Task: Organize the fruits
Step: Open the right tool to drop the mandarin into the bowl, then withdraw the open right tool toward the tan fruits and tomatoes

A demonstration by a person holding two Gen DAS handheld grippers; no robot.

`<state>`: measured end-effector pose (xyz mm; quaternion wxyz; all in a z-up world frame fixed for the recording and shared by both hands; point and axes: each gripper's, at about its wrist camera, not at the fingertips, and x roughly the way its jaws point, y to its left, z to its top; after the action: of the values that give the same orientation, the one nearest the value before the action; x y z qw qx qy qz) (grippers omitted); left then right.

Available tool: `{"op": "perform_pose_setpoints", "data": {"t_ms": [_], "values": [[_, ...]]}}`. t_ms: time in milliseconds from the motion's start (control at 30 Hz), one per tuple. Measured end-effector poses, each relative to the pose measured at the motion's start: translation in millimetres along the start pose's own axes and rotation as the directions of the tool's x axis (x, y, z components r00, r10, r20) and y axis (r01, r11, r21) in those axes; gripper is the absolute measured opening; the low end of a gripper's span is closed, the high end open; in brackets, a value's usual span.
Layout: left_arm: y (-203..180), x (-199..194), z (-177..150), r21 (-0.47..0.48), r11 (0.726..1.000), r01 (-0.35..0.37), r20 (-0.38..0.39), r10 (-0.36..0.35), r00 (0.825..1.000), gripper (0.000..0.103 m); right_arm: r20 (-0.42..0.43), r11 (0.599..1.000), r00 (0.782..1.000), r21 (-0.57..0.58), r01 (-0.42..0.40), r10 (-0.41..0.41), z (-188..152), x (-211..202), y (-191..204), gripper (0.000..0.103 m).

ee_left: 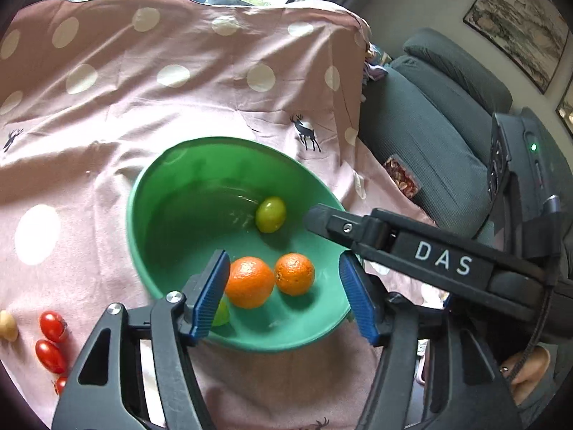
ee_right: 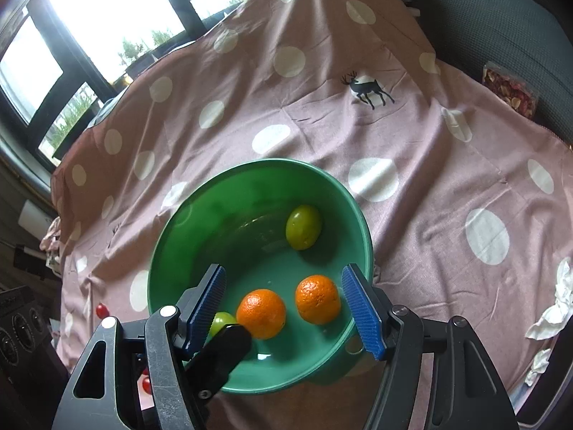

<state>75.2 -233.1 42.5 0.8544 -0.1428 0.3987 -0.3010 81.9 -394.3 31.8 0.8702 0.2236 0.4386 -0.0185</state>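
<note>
A green bowl [ee_left: 150,251] [ee_right: 172,251] sits on a pink dotted cloth. Two oranges [ee_left: 249,281] [ee_right: 261,313] lie side by side in its near half, the second orange [ee_left: 294,274] [ee_right: 318,299] to the right. A green fruit [ee_left: 270,214] [ee_right: 303,227] rests farther in. Another green fruit [ee_left: 222,313] [ee_right: 224,322] is half hidden by a finger. My left gripper [ee_left: 284,297] hangs open over the oranges, pads pressing on nothing. My right gripper [ee_right: 284,310] is also open above them. The right gripper's black finger [ee_left: 324,218] reaches over the bowl's right rim.
Red cherry tomatoes [ee_left: 53,326] [ee_right: 102,310] and a small yellowish piece [ee_left: 7,329] lie on the cloth left of the bowl. A grey armchair [ee_left: 429,143] with a snack packet [ee_left: 401,177] stands to the right. Crumpled tissue [ee_right: 551,308] lies at the cloth's right side.
</note>
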Motion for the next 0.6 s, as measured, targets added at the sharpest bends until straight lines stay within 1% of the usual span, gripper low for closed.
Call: {"op": "perform_pose_setpoints", "data": {"t_ms": [67, 133, 233, 300, 400, 500, 533, 600], "values": [[8.8, -16.5, -1.4, -0.031, 1.000, 0.004, 0.030, -0.003, 1.000, 0.066, 0.009, 1.000, 1.000, -0.009, -0.009, 0.009, -0.1, -2.5, 3.6, 0.069], [16.5, -33.2, -1.9, -0.049, 0.999, -0.008, 0.052, 0.010, 0.999, 0.067, 0.022, 1.000, 1.000, -0.016, -0.014, 0.015, -0.9, -5.9, 7.5, 0.069], [28.8, -61.3, -2.3, -0.066, 0.996, -0.058, 0.094, 0.064, 0.994, 0.071, 0.045, 0.999, 0.998, -0.033, -0.036, 0.037, -2.6, -12.7, 16.2, 0.070], [39.7, -79.6, -2.3, -0.080, 0.991, -0.103, 0.119, 0.112, 0.987, 0.074, 0.057, 0.997, 0.996, -0.049, -0.059, 0.062, -4.3, -17.3, 23.8, 0.071], [61.5, -105.9, -3.5, -0.110, 0.979, -0.172, 0.153, 0.187, 0.970, 0.076, 0.070, 0.993, 0.993, -0.074, -0.091, 0.096, -7.6, -21.9, 37.7, 0.071], [89.4, -128.7, -5.6, -0.154, 0.959, -0.236, 0.156, 0.260, 0.953, 0.077, 0.074, 0.985, 0.987, -0.109, -0.135, 0.143, -13.1, -25.3, 56.0, 0.072], [98.6, -134.6, -6.6, -0.161, 0.949, -0.273, 0.157, 0.297, 0.942, 0.077, 0.070, 0.980, 0.984, -0.124, -0.154, 0.164, -15.1, -25.4, 62.7, 0.072], [116.7, -143.4, -11.4, -0.170, 0.921, -0.350, 0.159, 0.376, 0.913, 0.077, 0.052, 0.968, 0.976, -0.150, -0.201, 0.211, -18.9, -23.6, 76.5, 0.072]]}}
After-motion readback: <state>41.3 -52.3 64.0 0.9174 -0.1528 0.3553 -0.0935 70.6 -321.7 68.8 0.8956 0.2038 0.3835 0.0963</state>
